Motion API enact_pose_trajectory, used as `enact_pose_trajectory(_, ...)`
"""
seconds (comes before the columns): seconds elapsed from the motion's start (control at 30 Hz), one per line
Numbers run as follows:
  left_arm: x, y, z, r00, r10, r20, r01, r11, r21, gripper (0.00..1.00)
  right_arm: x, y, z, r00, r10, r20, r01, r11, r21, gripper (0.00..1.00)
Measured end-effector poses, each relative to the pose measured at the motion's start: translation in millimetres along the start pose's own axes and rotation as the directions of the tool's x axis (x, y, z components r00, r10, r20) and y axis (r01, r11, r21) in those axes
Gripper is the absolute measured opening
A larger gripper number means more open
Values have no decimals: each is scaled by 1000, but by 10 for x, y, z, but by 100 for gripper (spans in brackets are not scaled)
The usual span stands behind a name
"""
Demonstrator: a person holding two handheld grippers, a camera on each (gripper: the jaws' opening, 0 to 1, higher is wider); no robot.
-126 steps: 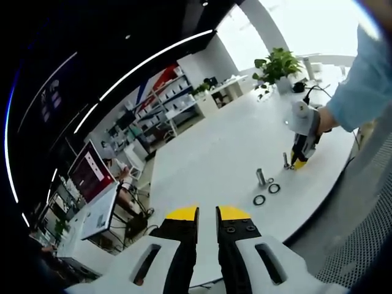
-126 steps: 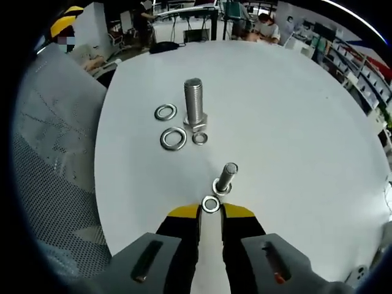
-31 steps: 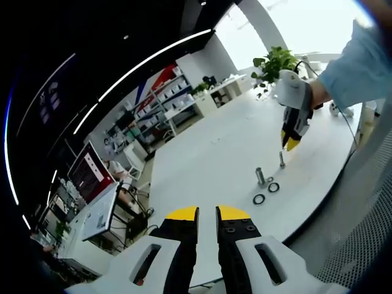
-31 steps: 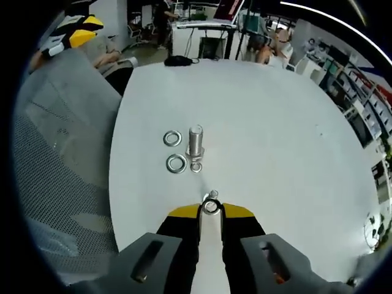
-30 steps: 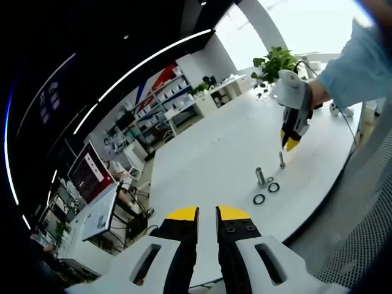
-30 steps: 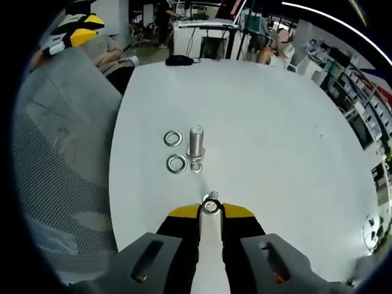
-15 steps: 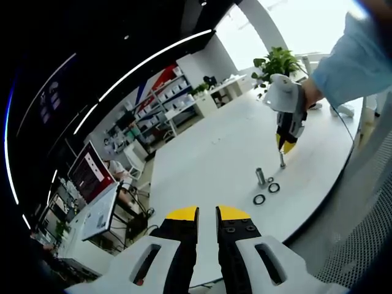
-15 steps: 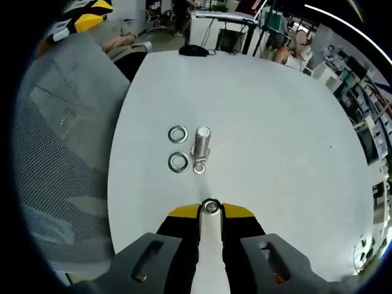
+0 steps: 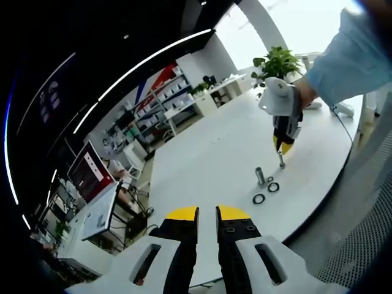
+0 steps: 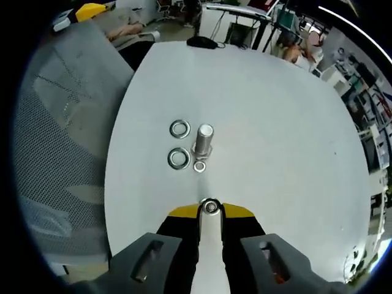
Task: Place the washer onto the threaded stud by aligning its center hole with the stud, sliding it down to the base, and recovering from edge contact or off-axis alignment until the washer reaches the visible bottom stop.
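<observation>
Washer (image 10: 211, 207) pinched at the right gripper (image 10: 211, 212) tips hides the stud beneath; left gripper (image 9: 206, 214) nearly closed.

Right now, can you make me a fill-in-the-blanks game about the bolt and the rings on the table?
1. The right gripper holds a small ____ between its jaws.
2. Beside the big bolt lie ____ loose washers.
3. The bolt stands on a ____ table.
4. In the left gripper view, the left gripper has its jaws holding ____.

Missing words: washer; three; white; nothing
</observation>
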State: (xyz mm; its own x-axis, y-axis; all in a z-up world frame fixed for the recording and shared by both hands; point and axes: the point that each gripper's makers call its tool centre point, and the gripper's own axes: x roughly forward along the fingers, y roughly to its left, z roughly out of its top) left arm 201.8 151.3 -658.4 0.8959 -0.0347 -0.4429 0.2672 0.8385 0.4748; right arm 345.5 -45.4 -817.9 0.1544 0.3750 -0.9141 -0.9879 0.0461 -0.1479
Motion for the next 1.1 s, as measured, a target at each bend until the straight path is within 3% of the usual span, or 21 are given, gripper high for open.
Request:
enact_pose_trajectory(0.5, 9, 9, -27, 1000, -2, -10, 2, 1000, -6, 9, 195, 49, -108, 996, 56, -69, -57, 998, -13, 13)
enact_pose_trajectory(1.1, 21, -9, -59, 1000, -12, -27, 12, 1000, 0, 8, 451, 80, -167, 991, 82, -101, -83, 997, -3, 13)
